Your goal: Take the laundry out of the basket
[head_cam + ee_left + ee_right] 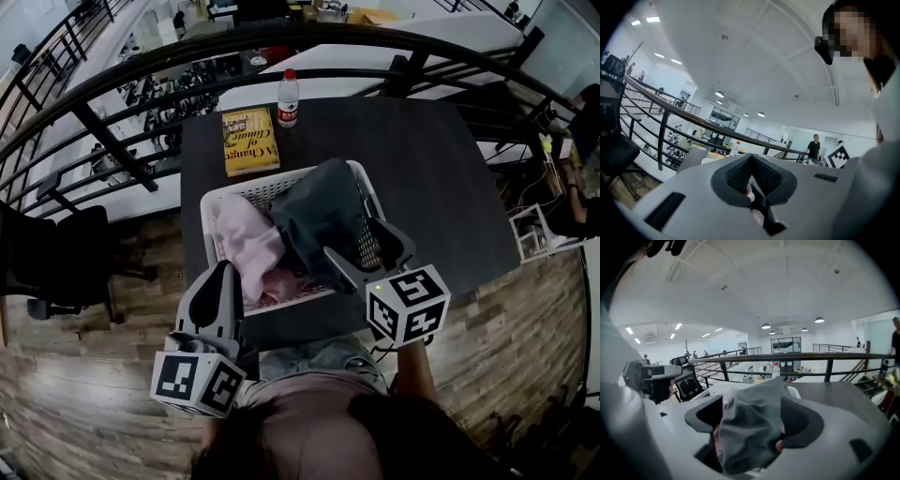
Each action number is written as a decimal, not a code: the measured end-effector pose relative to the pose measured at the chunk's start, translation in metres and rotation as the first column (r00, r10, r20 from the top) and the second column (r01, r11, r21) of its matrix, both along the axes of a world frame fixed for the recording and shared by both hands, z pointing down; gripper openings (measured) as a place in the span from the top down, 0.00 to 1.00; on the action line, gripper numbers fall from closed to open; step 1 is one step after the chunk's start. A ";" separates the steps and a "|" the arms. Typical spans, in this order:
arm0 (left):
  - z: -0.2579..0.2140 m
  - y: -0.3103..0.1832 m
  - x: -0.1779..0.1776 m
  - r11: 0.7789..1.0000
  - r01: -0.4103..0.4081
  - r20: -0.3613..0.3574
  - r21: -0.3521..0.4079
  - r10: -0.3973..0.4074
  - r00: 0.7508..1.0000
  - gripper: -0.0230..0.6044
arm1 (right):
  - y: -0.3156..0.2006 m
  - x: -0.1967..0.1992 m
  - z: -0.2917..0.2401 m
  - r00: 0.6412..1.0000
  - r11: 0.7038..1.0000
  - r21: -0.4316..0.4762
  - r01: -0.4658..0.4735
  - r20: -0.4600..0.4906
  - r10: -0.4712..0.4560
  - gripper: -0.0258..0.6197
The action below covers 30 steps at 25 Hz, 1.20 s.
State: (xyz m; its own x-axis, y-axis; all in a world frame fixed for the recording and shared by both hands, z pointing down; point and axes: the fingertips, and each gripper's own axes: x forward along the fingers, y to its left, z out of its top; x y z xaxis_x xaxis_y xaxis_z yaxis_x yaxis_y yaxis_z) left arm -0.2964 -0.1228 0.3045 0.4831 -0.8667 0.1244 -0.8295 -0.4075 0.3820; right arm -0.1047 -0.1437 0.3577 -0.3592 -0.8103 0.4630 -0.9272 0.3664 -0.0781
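Head view: my right tongs [356, 246] are straddling, jaws apart, the crumpled grey fabric garment [319, 208] lying mid-frame in the white slatted plastic laundry basket [210, 211]; left tongs [225, 270] are sitting closed, lower left. Risk: catching basket wall too, dragging it.

The left gripper [751, 160] fills the near foreground, jaws drawn together, something pink [749, 192] showing low between them. Just past the tips stands a bottle [734, 148]. Beyond it runs a dark railing [693, 119], with a person [814, 149] far right.
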 end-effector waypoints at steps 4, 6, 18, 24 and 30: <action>0.003 -0.018 -0.004 0.999 0.037 0.000 -0.019 -0.037 0.999 0.97 | -0.021 0.000 0.016 0.998 0.998 -0.064 0.028 -0.053 -0.031 0.35; 0.007 -0.026 -0.004 0.998 0.049 0.003 -0.032 -0.049 0.999 0.97 | -0.030 0.000 0.027 0.996 0.993 -0.108 0.045 -0.068 -0.052 0.33; 0.030 -0.063 0.007 0.995 0.036 0.029 -0.094 -0.033 0.999 0.97 | -0.061 -0.002 0.089 0.951 0.935 -0.343 0.086 -0.250 -0.180 0.27; 0.041 -0.076 0.021 0.993 -0.006 0.025 -0.118 0.009 1.000 0.97 | -0.072 -0.011 0.124 0.940 0.884 -0.455 0.105 -0.247 -0.238 0.26; 0.047 -0.086 0.029 0.990 -0.046 0.020 -0.130 0.049 0.999 0.97 | -0.084 -0.011 0.155 0.943 0.857 -0.509 0.080 -0.240 -0.230 0.27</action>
State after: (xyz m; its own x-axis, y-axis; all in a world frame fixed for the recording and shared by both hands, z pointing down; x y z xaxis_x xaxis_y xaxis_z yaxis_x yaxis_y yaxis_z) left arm -0.2677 -0.2084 0.3515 0.5194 -0.8184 0.2457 -0.8194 -0.3955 0.4149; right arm -0.1153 -0.2278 0.5126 -0.2540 -0.3983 0.8814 -0.8704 0.4914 -0.0287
